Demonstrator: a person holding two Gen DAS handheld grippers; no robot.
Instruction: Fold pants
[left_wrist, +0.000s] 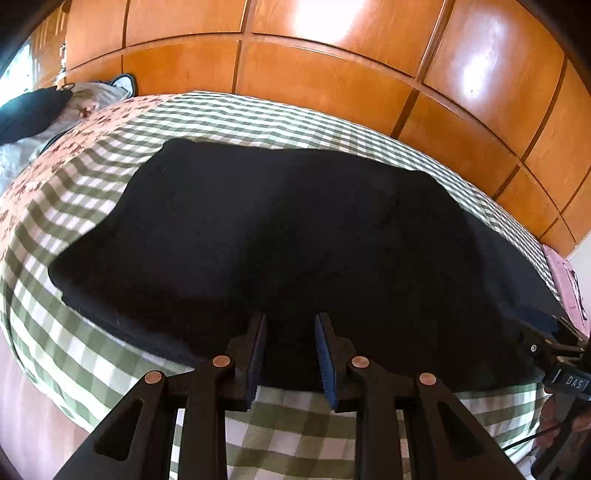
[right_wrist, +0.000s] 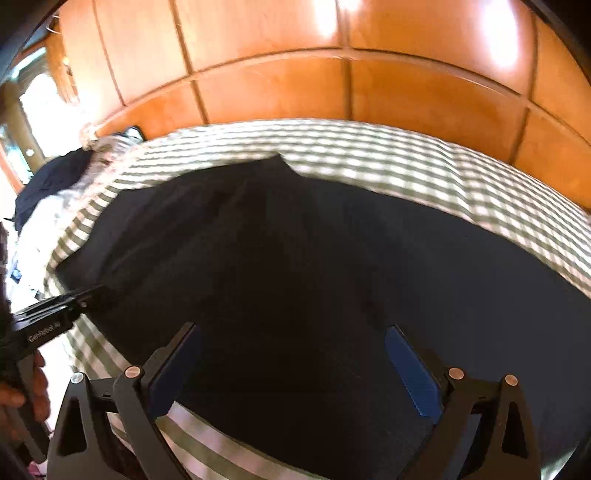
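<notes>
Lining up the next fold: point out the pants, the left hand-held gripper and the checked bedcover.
pants (left_wrist: 295, 229), left wrist view, middle of the black fabric.
left hand-held gripper (left_wrist: 290, 323), left wrist view, midway between its fingertips.
checked bedcover (left_wrist: 280, 432), left wrist view, bare near part.

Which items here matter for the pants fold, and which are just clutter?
For the job:
- black pants, spread flat on the bed
- left gripper, open, at the near hem
- right gripper, open wide over the pants

Lying about:
- checked bedspread underneath
- dark garment at the far left
- pink item at the right edge
- wooden wardrobe behind
</notes>
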